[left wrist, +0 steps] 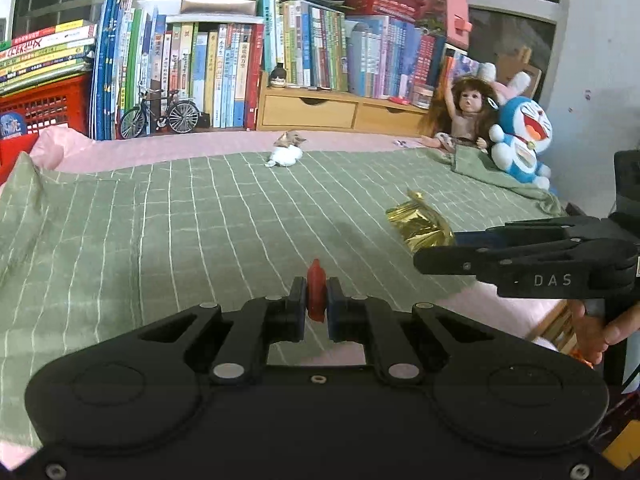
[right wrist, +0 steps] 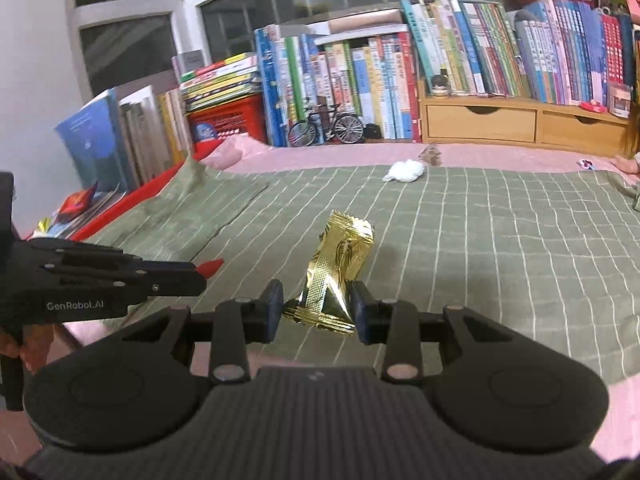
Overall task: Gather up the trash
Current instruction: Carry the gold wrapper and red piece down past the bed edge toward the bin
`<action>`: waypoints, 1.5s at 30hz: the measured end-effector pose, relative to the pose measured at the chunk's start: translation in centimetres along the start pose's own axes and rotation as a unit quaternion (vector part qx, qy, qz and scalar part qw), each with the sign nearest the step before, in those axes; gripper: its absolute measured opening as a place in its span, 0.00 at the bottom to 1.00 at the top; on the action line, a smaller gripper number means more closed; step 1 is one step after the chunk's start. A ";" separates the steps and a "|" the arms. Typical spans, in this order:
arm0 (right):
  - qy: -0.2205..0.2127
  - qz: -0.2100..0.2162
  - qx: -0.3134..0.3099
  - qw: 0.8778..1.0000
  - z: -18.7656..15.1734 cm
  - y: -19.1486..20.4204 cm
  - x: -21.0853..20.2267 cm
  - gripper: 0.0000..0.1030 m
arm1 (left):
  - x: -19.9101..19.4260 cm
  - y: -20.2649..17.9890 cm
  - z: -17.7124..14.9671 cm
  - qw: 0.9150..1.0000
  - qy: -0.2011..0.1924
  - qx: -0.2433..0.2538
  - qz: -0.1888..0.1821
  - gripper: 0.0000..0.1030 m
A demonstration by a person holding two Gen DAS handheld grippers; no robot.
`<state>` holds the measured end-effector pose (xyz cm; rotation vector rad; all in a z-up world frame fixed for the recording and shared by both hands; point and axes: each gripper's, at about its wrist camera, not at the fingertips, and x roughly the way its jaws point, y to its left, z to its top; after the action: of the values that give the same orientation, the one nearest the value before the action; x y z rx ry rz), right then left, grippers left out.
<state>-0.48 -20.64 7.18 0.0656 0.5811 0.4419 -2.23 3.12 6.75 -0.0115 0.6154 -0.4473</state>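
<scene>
The red scrap (left wrist: 315, 292) is mostly hidden between the left claw's (left wrist: 316, 300) pads. The right claw (right wrist: 318, 304) covers the gold wrapper's (right wrist: 340, 264) lower end. The far brown-and-white crumpled lump (left wrist: 286, 152) is too small to identify.

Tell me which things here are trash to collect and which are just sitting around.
Trash:
- red scrap in the left gripper
- gold wrapper in the right gripper
- white wad on the bedspread

Just there:
- books
- toy bicycle
- doll
- blue plush toy
</scene>
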 end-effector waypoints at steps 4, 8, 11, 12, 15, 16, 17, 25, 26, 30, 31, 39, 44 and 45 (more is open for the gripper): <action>0.002 0.015 -0.005 1.000 -1.2 1.3 -1.3 0.40 | -2.6 -0.7 -1.7 1.000 -0.010 -0.005 -0.016 0.09; 0.000 0.025 -0.007 1.000 -2.4 2.4 -2.6 0.40 | -4.8 -1.1 -3.4 1.000 -0.014 -0.006 -0.012 0.09; -0.001 0.039 -0.008 0.999 -3.2 3.4 -3.5 0.40 | -6.2 -1.2 -4.8 1.000 -0.013 -0.013 -0.016 0.09; -0.003 0.047 -0.003 0.999 -3.5 3.6 -3.8 0.40 | -6.6 -1.2 -5.3 1.000 -0.013 -0.012 -0.015 0.09; -0.007 0.067 0.007 0.998 -4.7 4.4 -4.8 0.40 | -7.6 -1.4 -6.5 1.000 -0.008 -0.013 -0.022 0.09; -0.008 0.071 0.006 0.997 -5.1 4.8 -5.1 0.40 | -7.9 -1.4 -6.9 1.000 -0.007 -0.013 -0.026 0.09; -0.008 0.075 0.005 0.997 -5.4 5.0 -5.4 0.40 | -8.2 -1.4 -7.4 0.999 -0.007 -0.016 -0.028 0.09; -0.006 0.089 0.016 0.996 -8.4 6.2 -7.1 0.40 | -9.2 -1.5 -10.4 0.999 0.004 -0.032 -0.038 0.09; -0.004 0.091 0.017 0.996 -8.8 6.3 -7.3 0.40 | -9.2 -1.5 -10.7 0.999 0.009 -0.035 -0.041 0.09; 0.008 0.097 0.014 0.995 -10.3 6.8 -7.7 0.40 | -8.9 -1.7 -12.4 0.998 0.033 -0.036 -0.047 0.09; 0.012 0.098 0.014 0.995 -10.6 6.8 -7.6 0.40 | -8.7 -1.8 -12.7 0.997 0.040 -0.036 -0.048 0.09; 0.049 0.088 0.033 0.994 -13.0 6.6 -6.6 0.40 | -6.0 -2.0 -16.0 0.992 0.093 -0.056 -0.065 0.09; 0.059 0.073 0.051 0.994 -14.0 5.9 -6.5 0.40 | -4.3 -2.3 -17.0 0.989 0.112 -0.056 -0.077 0.09; 0.062 0.070 0.054 0.994 -14.3 5.8 -6.4 0.40 | -4.0 -2.4 -17.1 0.989 0.115 -0.057 -0.079 0.09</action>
<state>-15.28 -19.02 -0.39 0.1839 0.7245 0.5528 -15.64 4.62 -4.68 -0.1190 0.8702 -0.5717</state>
